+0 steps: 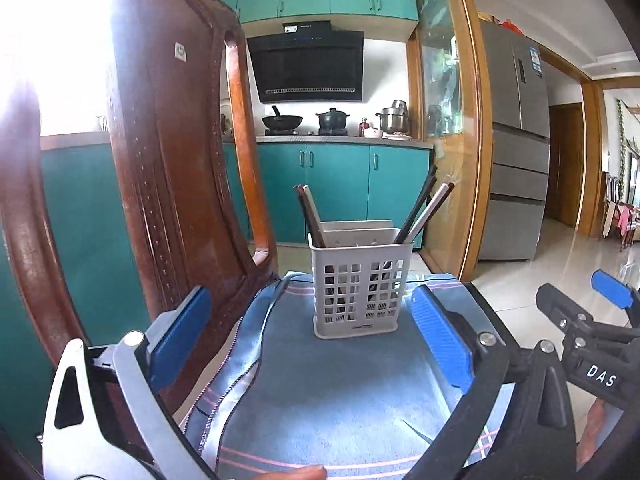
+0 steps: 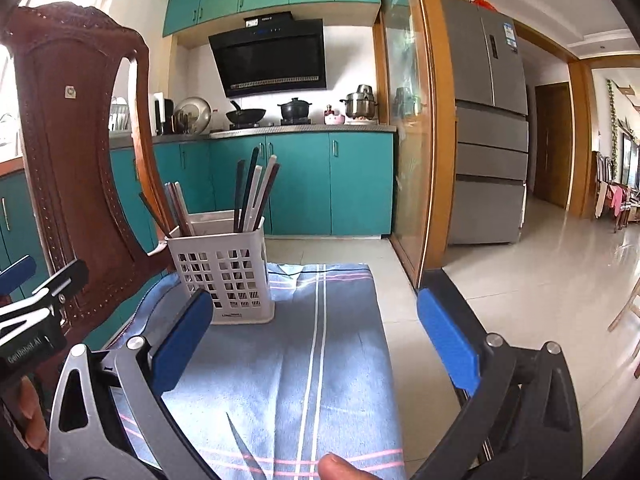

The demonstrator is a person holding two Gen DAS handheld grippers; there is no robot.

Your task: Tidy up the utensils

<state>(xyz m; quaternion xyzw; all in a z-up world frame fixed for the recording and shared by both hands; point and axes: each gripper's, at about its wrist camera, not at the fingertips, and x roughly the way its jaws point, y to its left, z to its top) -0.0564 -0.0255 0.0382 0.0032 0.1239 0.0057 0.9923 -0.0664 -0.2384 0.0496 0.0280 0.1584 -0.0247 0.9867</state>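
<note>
A grey perforated utensil holder stands upright on a blue striped cloth. Dark and pale chopsticks lean out of its right compartment, and a few more chopsticks out of its left. My left gripper is open, its blue pads wide apart on either side of the holder and short of it, touching nothing. My right gripper is open too, with only cloth between its pads; the holder is ahead to its left.
A carved brown chair back rises close on the left behind the holder. The cloth-covered surface ends at the right over a tiled floor. A glass sliding door, a fridge and teal kitchen cabinets lie beyond.
</note>
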